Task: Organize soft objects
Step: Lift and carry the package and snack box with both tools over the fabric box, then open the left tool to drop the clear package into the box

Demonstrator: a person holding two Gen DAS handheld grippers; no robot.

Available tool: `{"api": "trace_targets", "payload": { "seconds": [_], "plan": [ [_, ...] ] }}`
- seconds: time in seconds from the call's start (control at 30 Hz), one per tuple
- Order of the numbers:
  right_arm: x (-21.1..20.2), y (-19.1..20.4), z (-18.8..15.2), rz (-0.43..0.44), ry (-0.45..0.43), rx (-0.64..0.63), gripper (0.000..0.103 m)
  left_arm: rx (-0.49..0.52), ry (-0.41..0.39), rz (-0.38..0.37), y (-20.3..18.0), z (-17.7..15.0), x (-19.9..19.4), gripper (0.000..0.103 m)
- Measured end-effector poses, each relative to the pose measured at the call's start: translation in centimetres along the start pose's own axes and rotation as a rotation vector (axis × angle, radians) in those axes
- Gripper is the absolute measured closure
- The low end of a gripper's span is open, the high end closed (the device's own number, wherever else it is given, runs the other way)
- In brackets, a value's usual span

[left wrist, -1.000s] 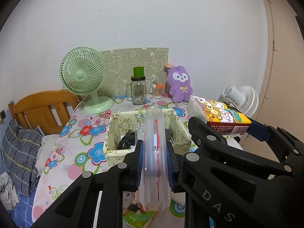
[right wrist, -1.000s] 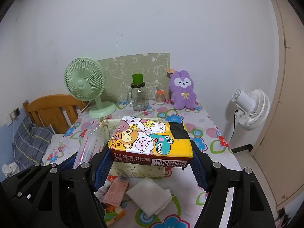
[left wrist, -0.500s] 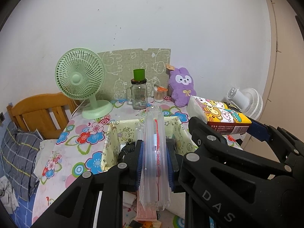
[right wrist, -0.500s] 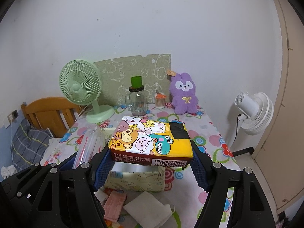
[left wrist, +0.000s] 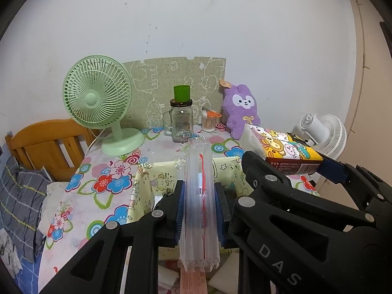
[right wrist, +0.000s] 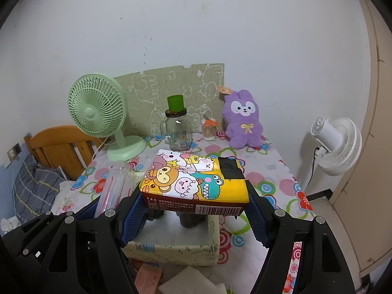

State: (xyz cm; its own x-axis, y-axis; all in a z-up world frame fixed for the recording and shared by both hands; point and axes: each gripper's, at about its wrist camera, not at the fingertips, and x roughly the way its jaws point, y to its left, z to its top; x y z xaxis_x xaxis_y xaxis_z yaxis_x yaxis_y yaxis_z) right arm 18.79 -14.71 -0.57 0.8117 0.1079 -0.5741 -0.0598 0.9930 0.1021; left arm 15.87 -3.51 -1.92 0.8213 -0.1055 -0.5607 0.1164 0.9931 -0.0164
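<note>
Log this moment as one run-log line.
left gripper: shut on clear bags | right gripper: shut on tissue pack | both above fabric bin

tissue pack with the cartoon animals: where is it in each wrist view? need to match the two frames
Left wrist: tissue pack at right of centre, seen end-on, jutting in above the black arm of the other hand-held gripper.
Right wrist: tissue pack at centre, top face up, clamped between the right hand-held gripper pads, above the fabric bin.
Shared landmark: purple plush rabbit at the back of the table against the wall.
</note>
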Motion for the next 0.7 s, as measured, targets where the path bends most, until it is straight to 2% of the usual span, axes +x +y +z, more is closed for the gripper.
{"api": "trace_targets", "payload": {
  "seconds": [0.4, 0.7],
  "plan": [
    [4.5, 0.2, 0.3, 0.001, 0.043, -0.003, 0.026, -0.018, 0.035, -0.014, 1.0, 0.2, 4.1, 0.081],
    [7.8, 0.5, -0.1, 0.014, 0.092, -0.004, 0.026, -0.033, 0.070, -0.013, 1.9, -0.1, 7.0, 0.076]
  ]
}}
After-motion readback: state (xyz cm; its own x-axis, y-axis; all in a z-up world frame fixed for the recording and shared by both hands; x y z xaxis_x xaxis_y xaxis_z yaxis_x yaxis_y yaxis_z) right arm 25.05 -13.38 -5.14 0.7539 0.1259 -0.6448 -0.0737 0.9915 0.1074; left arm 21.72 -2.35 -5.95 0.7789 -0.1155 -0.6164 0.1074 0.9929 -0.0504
